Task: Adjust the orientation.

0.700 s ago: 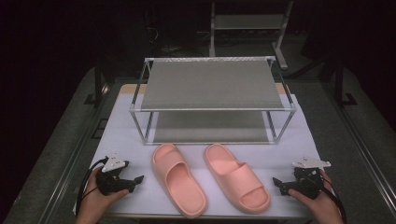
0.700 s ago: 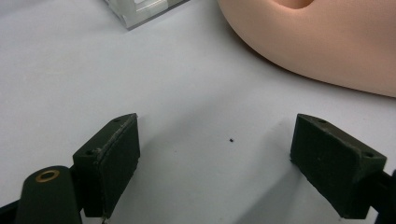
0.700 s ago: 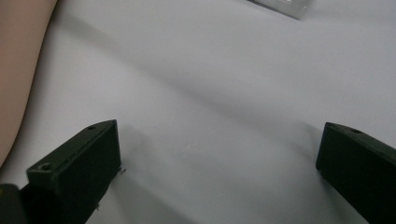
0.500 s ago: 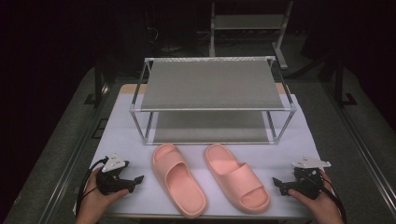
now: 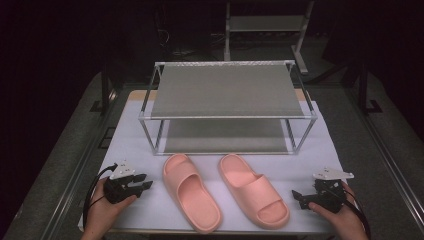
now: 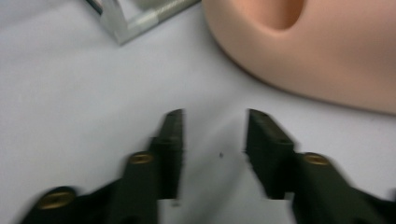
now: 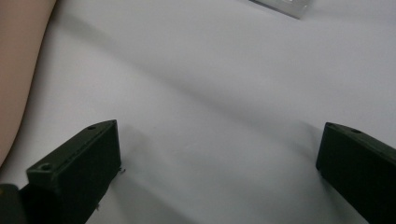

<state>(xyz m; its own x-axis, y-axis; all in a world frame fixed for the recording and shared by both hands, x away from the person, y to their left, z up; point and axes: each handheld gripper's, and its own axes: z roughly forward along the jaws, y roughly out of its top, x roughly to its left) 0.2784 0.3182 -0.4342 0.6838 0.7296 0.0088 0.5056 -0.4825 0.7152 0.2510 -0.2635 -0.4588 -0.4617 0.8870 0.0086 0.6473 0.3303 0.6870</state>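
Unchanged since the earlier frame: both grippers and both slippers at the same positions. Left gripper point(image 5: 145, 184) held low over the white table cover point(image 5: 130, 150), jaws partly apart, empty, pointing toward the left pink slipper point(image 5: 191, 191). Right gripper point(image 5: 298, 196) near the front right corner, jaws wide apart, empty, beside the right pink slipper point(image 5: 255, 190). Two-tier metal shoe rack point(image 5: 227, 90) just behind the slippers, both shelves bare.

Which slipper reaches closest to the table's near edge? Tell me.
The left slipper, beside the left gripper. Its heel end runs down to the table's near edge, while the right slipper stops a little short.
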